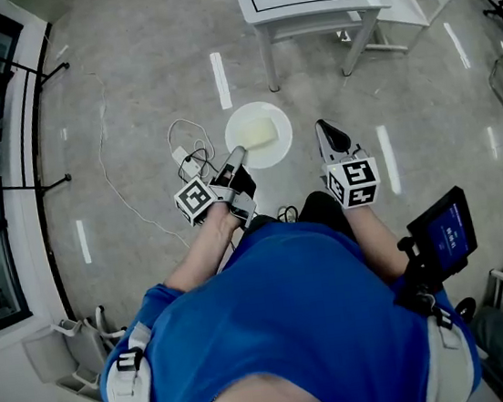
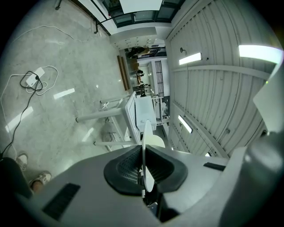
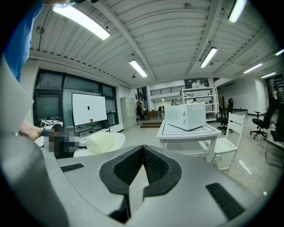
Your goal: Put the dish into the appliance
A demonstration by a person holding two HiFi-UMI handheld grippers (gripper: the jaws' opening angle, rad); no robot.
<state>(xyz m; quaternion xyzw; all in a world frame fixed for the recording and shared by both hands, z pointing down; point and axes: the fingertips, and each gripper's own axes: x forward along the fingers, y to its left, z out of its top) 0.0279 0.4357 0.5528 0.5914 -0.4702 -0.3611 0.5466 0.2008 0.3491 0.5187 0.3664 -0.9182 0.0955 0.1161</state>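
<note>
At the head view's left, the left gripper [image 1: 234, 159] clamps the rim of the white dish [image 1: 279, 146] bearing a pale block [image 1: 259, 133], a dish its own view shows only edge-on, while the right gripper [image 1: 326, 130] is closed on nothing and its view shows whole the white microwave [image 3: 185, 115] on the table [image 3: 188, 132] ahead.

Your right gripper [image 3: 143, 150] has its jaws pressed together, nothing between them. Ahead, a white microwave [image 3: 185, 116] sits on a white table [image 3: 195, 132] with a chair [image 3: 233, 128] just beside it, and at the view's left is the dish [image 3: 116, 137] carrying a pale lump [image 3: 99, 142].
</note>
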